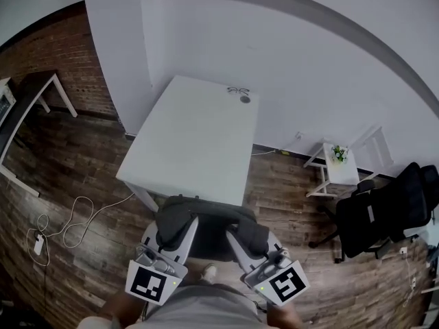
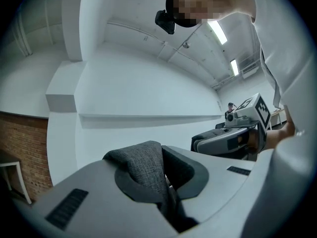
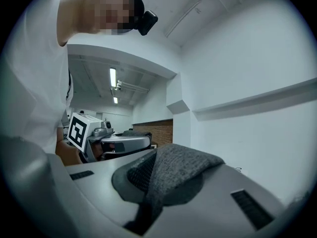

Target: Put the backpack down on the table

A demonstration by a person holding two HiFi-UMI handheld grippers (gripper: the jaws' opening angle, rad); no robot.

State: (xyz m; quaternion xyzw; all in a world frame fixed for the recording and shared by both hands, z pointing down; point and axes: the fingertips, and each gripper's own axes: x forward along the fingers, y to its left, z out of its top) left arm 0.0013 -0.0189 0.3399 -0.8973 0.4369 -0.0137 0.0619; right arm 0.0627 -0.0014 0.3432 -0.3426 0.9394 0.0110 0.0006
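The left tool (image 1: 173, 226) and the right tool (image 1: 241, 240) are each clamped shut on grey fabric of the backpack (image 1: 211, 233). It is held between them by the white counter's (image 1: 192, 142) near edge. Its lower part is hidden behind the tools.

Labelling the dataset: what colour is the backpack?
The backpack is dark heathered grey, a woven fabric; clearest in the right gripper view.

No legible text, no brands, no numbers, no signs
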